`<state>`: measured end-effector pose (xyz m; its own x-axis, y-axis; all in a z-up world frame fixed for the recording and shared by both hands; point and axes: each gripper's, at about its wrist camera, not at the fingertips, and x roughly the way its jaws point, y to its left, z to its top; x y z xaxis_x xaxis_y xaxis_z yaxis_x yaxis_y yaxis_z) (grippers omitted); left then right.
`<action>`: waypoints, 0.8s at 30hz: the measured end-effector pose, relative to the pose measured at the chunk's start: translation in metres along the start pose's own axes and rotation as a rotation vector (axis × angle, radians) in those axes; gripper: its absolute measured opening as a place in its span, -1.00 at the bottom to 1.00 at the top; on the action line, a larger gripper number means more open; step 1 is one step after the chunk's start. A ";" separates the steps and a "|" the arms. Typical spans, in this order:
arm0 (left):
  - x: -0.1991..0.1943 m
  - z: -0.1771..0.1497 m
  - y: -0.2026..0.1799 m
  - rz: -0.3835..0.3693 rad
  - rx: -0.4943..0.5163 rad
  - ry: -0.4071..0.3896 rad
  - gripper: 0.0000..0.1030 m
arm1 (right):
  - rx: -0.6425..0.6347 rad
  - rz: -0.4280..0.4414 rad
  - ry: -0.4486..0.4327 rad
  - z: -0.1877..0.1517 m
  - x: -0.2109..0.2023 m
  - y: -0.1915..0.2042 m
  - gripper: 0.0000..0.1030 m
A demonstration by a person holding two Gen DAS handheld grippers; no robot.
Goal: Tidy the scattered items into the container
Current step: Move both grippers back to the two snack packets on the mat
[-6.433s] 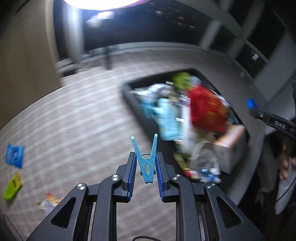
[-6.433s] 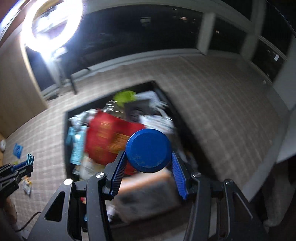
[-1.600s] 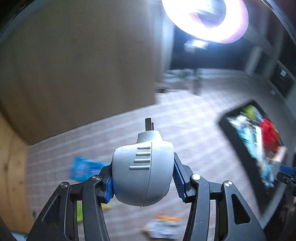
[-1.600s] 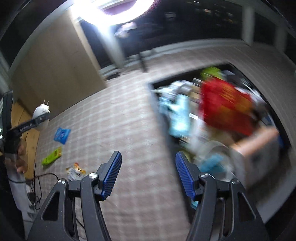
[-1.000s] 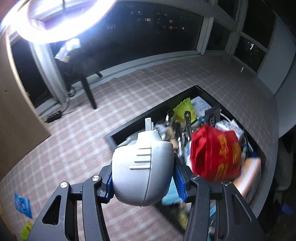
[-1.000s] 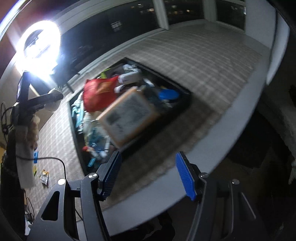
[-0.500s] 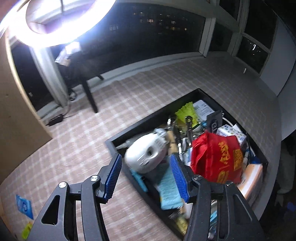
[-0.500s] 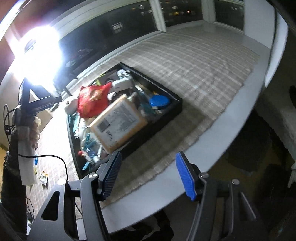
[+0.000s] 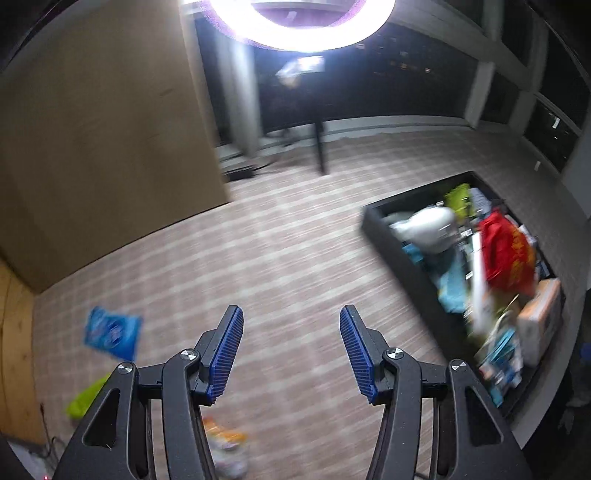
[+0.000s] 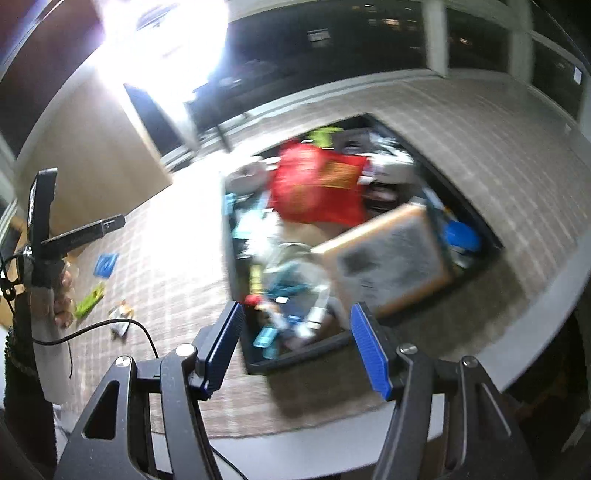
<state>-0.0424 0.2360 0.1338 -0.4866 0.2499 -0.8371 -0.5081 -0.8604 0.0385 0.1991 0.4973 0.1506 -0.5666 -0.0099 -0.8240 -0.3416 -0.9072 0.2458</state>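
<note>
The black container (image 9: 384,236) stands at the right in the left wrist view, packed with items: a grey rounded device (image 9: 428,227), a red bag (image 9: 506,251), a tan box (image 9: 539,317). My left gripper (image 9: 291,343) is open and empty over the checked mat, left of the container. A blue packet (image 9: 110,332), a green packet (image 9: 86,397) and an orange-white wrapper (image 9: 225,439) lie loose on the mat. My right gripper (image 10: 295,347) is open and empty above the container's (image 10: 295,358) near rim. The red bag (image 10: 317,184) and tan box (image 10: 391,258) show there too.
A bright ring light (image 9: 299,26) on a stand glares at the back. A beige wall panel (image 9: 103,129) rises on the left. The table's grey edge (image 10: 517,332) curves close to the container. A hand (image 10: 59,291) and a black cable (image 10: 110,328) sit at the left.
My left gripper let the grey device fall into the container, then swung left towards the loose packets. My right gripper swung left, bringing the container under it.
</note>
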 end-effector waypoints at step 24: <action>-0.001 -0.152 0.163 0.035 -0.179 0.166 0.02 | -0.621 0.256 0.200 -0.038 0.137 0.269 0.17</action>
<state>-0.0164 0.0280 0.0577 -0.3708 0.1545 -0.9158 -0.3516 -0.9360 -0.0155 0.0581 0.2356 0.0840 -0.4024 -0.2783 -0.8721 0.3091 -0.9380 0.1566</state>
